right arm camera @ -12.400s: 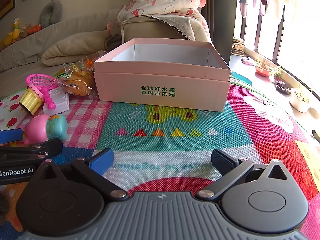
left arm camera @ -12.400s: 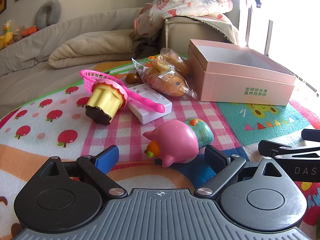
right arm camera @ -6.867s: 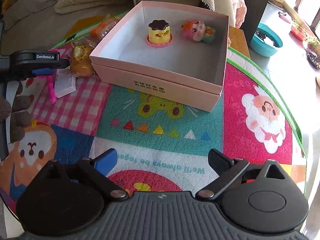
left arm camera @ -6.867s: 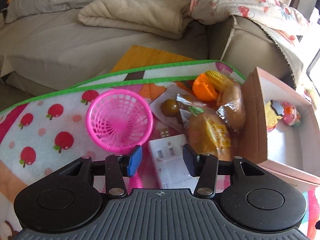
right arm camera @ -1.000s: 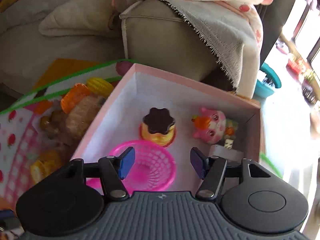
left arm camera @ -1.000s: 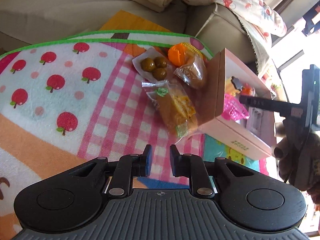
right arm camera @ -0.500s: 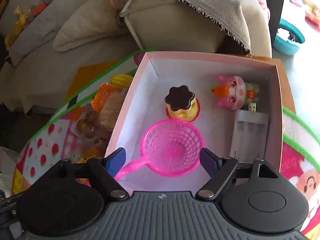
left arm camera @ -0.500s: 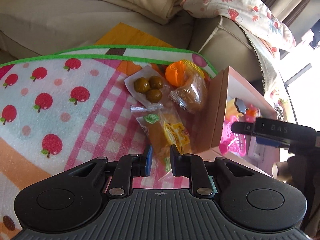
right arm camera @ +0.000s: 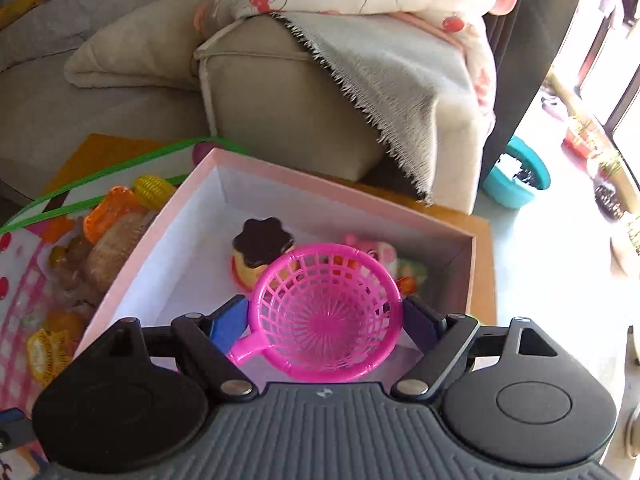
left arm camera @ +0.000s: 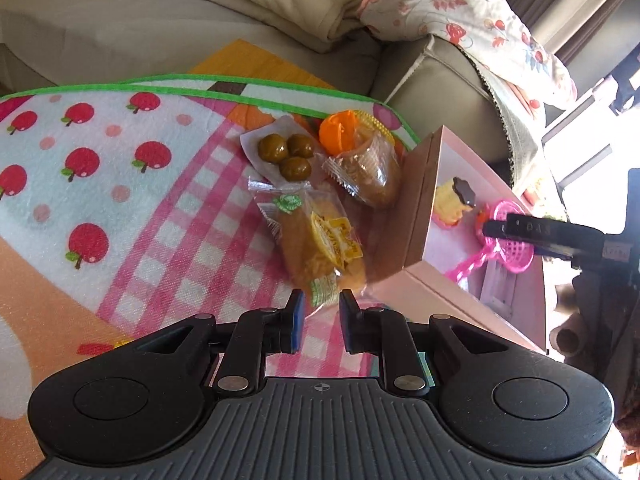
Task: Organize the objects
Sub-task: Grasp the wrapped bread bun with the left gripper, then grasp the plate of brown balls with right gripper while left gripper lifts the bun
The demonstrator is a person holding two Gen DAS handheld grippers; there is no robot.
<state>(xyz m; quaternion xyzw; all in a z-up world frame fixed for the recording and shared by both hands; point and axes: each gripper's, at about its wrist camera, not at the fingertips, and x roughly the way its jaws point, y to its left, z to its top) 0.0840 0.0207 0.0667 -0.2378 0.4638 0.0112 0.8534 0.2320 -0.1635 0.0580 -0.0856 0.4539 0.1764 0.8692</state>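
1. Right gripper (right arm camera: pixel 324 318): my fingers sit against both sides of the pink strainer (right arm camera: pixel 326 314), bowl facing up, above the near part of the pink box (right arm camera: pixel 404 206). I judge them clamped on its rim.
2. Left gripper (left arm camera: pixel 322 320): fingers narrowly parted, nothing between them, poised just short of the yellow-label bread packet (left arm camera: pixel 320 240) on the play mat (left arm camera: pixel 120 184).
3. Step in hand, as I judge it: setting the strainer into the box. Lower it level onto bare floor, handle inside the wall, clear of the pudding toy (right arm camera: pixel 260 250) and the pink animal toy (right arm camera: pixel 374 254) (partly hidden).
4. Count in box: one pudding toy, one animal toy, one strainer.
5. Count on mat: two bread packets, one packet of three brown balls (left arm camera: pixel 286 152), one orange piece (left arm camera: pixel 338 136), one corn toy (right arm camera: pixel 154 190).
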